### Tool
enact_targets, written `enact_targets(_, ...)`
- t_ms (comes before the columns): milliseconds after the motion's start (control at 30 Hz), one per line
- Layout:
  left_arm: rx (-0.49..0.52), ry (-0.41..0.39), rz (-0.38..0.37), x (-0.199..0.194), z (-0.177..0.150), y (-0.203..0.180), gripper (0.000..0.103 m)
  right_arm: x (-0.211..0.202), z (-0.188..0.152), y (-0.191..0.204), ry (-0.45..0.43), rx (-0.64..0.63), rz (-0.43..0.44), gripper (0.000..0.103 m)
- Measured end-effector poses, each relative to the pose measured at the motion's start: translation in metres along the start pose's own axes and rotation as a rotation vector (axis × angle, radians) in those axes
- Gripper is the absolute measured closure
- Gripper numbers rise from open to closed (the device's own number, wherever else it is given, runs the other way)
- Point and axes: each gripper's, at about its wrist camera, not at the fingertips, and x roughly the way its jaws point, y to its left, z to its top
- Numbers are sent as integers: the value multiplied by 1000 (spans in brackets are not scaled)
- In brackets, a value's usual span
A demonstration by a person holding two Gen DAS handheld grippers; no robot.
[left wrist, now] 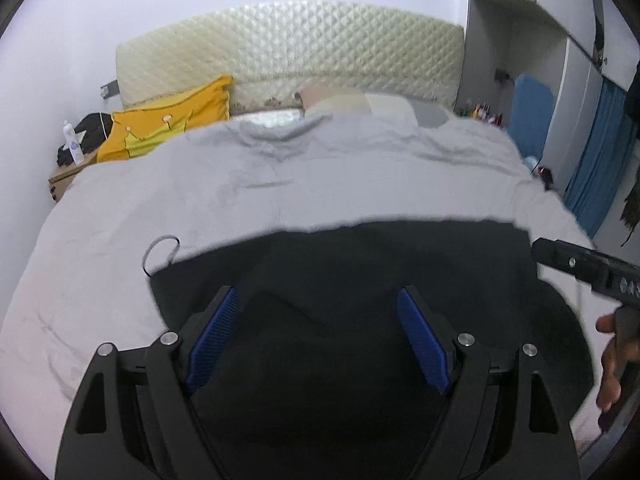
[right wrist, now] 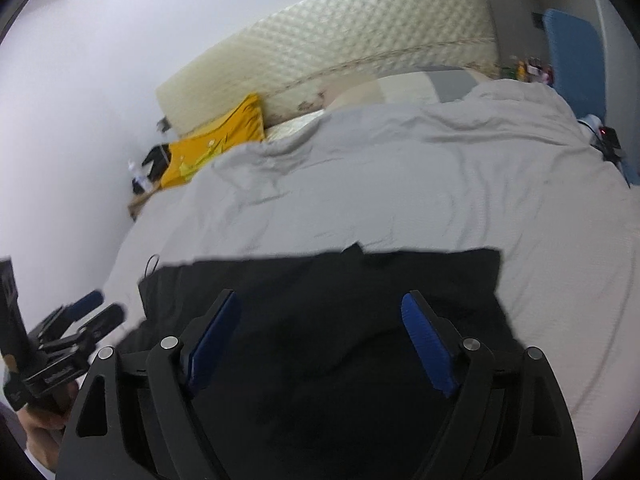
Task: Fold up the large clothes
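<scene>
A black garment (left wrist: pixel 340 264) lies flat on the grey bedcover (left wrist: pixel 280 176), its far edge straight across the bed. A thin cord loop (left wrist: pixel 162 250) sticks out at its far left corner. My left gripper (left wrist: pixel 318 292) hovers over the garment, open, with only cloth below its blue pads (left wrist: pixel 216 336). The right wrist view shows the same garment (right wrist: pixel 340 280) under my right gripper (right wrist: pixel 320 295), which is also open and holds nothing. The left gripper (right wrist: pixel 106 307) shows at that view's left edge, beside the garment's left side. One black finger of the right gripper (left wrist: pixel 560 254) enters from the right in the left wrist view, above a hand (left wrist: pixel 608 360).
A quilted cream headboard (left wrist: pixel 292 40) stands at the far end, with a yellow pillow (left wrist: pixel 168 120) and pale pillows (left wrist: pixel 360 102) before it. A bedside table (left wrist: pixel 60 180) with a white bottle (left wrist: pixel 74 144) is far left. A blue curtain (left wrist: pixel 600 152) hangs on the right.
</scene>
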Motion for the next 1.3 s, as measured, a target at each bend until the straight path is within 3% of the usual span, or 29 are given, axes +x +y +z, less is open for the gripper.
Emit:
enact_targets(167,-23,15,13,25,-13,1,21,40,-22,6,-2,-73,-61,17)
enact_targets(400,-44,28,20,46,-7,1,21,67,-21,14,-26,-144,-119,12)
enact_targets(933,-54,82,49,97,4,7,19,113,-9,4,-13,-99,-136,1)
enact_targets(1233,-52,59,59,90,0,8,19,114,-11,6,-21,-133,-164,0)
enact_targets(1300,-48,37,90,83,0,8,18,107,-12,5,-29,-132,-155,0)
